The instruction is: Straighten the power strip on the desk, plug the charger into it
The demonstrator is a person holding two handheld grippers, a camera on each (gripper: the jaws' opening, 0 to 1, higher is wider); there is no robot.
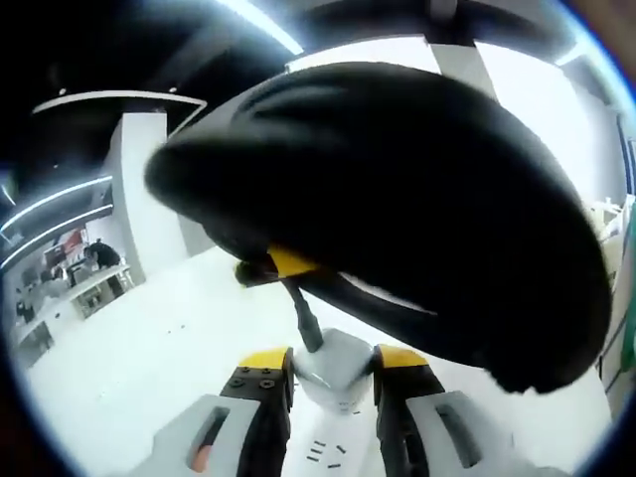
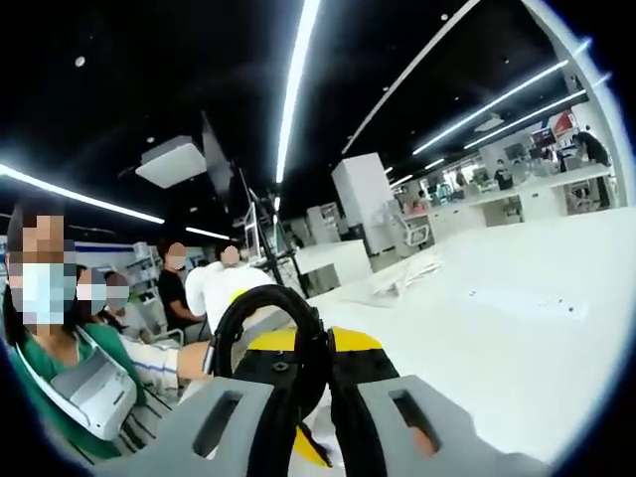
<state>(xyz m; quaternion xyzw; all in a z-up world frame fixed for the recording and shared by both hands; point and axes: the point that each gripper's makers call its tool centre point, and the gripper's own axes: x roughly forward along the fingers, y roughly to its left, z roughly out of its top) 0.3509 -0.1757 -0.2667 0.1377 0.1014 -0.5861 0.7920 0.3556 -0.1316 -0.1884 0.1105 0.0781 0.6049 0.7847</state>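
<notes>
Left gripper [image 1: 333, 383] clamps the power strip [image 1: 336, 373] (right gripper [image 2: 316, 383] pinches a cable [image 2: 260, 308]).

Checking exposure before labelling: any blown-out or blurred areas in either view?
Left gripper view: white desk near clipped, a big black object close to the lens is soft and featureless. Right gripper view: ceiling light strips flare, desk overexposed, the black cable stays sharp.
</notes>
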